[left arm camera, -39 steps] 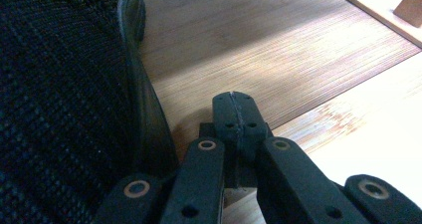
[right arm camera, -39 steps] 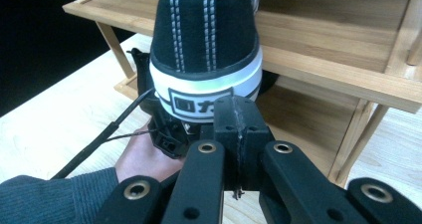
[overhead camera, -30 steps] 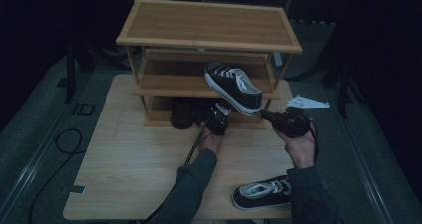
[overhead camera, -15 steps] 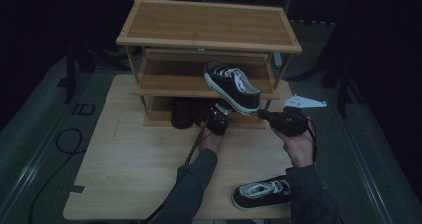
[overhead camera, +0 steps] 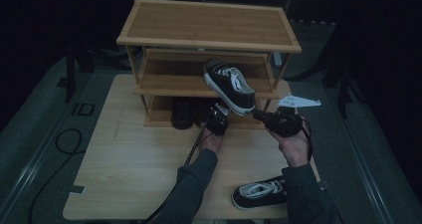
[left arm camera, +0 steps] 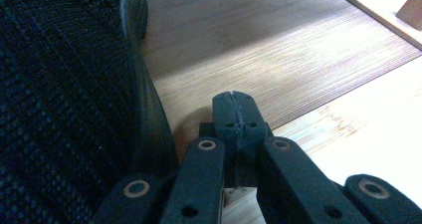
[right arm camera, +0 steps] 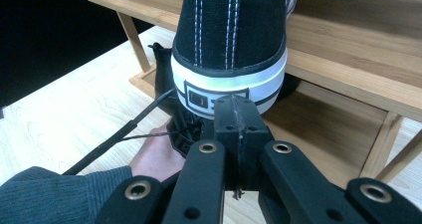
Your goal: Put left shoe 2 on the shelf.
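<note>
Currently, status at this moment was as follows.
Work in hand: placing a black sneaker (overhead camera: 230,86) on the middle shelf (overhead camera: 169,82) of the wooden rack (overhead camera: 209,25).
Sneaker position: tilted, toe over the middle shelf, heel projecting past its front edge toward the person.
Right tool (overhead camera: 259,116): jaws closed together with nothing between them, tips at the heel; contact judged likely.
Left tool (overhead camera: 218,115): jaws closed on nothing, low under the sneaker, beside dark footwear on the bottom shelf.
Done: sneaker partly on the shelf.
Remaining: seating it flat and fully in; second sneaker (overhead camera: 260,194) lay on the bench (overhead camera: 124,174).
</note>
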A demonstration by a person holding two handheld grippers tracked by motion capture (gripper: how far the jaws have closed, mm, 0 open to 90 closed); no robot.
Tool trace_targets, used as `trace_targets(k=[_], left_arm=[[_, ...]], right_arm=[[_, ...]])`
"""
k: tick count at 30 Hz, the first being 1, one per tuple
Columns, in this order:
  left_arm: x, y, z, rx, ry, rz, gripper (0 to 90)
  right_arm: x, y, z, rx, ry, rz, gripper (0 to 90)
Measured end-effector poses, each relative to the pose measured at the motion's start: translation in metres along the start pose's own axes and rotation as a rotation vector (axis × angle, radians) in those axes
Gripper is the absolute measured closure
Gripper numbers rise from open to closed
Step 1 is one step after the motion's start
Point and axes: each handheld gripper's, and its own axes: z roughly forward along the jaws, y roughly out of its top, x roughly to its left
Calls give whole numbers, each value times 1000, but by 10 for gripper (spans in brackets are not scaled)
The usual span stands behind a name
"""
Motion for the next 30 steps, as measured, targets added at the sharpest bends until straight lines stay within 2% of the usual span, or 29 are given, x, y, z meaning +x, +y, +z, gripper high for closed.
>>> trace_targets(k=[10,15,16,26,30], left_arm=[[0,0,0,0,2,-2,900],[1,0,-1,13,5,12,900],[0,0,0,2,3,0,900],[0,0,0,0,2,-1,900],[0,0,0,-1,4,-2,900]], right_arm=[[4,2,7,-3,41,-1,900],[9,4,13,0,65,-12,900],[10,4,14,0,72,-13,900],[21,8,28,-8,120,-32,900],[22,9,33,-13,123,-34,900]])
